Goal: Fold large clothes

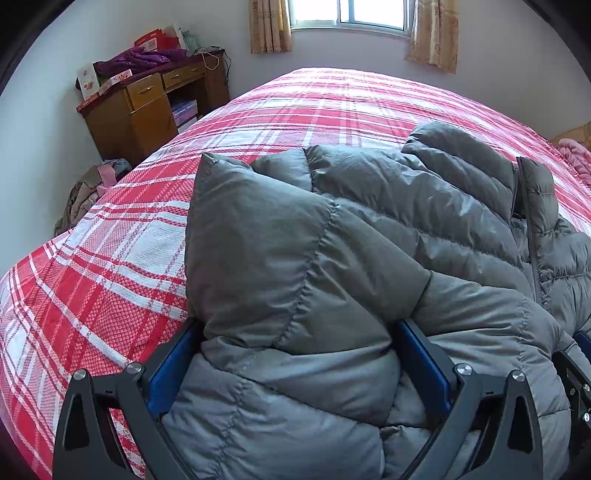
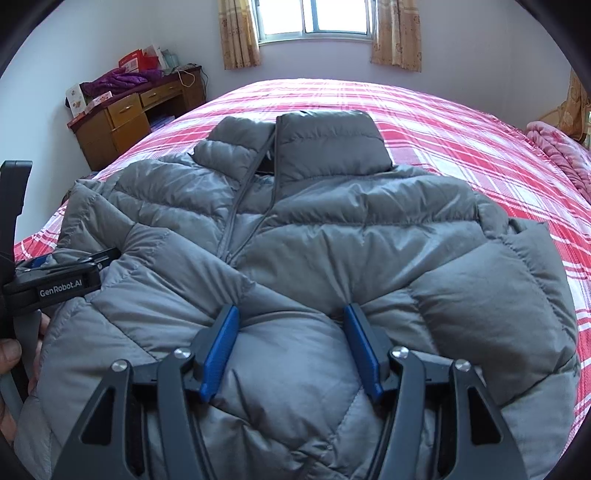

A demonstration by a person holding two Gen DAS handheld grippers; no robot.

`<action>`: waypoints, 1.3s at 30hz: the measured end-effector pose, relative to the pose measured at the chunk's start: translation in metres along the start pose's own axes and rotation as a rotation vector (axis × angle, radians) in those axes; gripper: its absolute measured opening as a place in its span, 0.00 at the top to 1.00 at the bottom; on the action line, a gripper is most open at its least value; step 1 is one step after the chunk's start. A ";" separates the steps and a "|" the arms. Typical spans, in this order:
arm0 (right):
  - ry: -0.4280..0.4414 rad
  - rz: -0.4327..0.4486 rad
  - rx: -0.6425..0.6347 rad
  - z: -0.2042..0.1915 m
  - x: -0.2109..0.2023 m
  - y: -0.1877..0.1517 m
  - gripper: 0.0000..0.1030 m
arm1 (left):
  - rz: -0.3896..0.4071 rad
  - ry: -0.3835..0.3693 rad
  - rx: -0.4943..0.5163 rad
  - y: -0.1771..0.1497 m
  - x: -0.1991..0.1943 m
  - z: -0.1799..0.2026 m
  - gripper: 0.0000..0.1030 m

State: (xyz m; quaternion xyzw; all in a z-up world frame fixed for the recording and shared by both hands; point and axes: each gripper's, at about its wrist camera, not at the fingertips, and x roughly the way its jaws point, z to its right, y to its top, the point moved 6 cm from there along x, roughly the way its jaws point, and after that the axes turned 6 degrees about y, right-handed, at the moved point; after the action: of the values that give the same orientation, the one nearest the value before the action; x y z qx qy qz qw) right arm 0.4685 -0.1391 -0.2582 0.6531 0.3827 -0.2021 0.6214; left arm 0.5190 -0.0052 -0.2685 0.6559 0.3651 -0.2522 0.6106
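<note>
A grey puffer jacket [image 2: 332,229] lies front up on a red plaid bed [image 2: 461,122], collar toward the window, both sleeves folded in over the body. In the left wrist view the jacket [image 1: 369,240] fills the foreground. My left gripper [image 1: 299,328] stands wide open with the folded left sleeve bulging between its blue pads; it also shows in the right wrist view [image 2: 55,273] at the jacket's left edge. My right gripper [image 2: 291,314] is open, its pads resting on the jacket's lower middle with puffy fabric between them.
A wooden desk [image 1: 147,107] with purple clothing and boxes stands at the far left by the wall. A pile of clothes [image 1: 92,188] lies on the floor beside the bed. A pink blanket [image 2: 557,147] lies at the bed's right edge. A curtained window [image 2: 314,18] is behind.
</note>
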 end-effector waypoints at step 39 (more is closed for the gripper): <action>0.044 -0.097 -0.073 -0.003 -0.019 0.039 0.18 | -0.038 -0.101 0.052 0.093 -0.054 0.008 0.01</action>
State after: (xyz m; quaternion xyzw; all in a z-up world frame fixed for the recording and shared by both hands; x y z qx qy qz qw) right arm 0.4852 -0.1382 -0.2175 0.6150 0.4344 -0.2036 0.6258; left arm 0.5602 -0.0211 -0.1703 0.6509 0.3399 -0.3060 0.6060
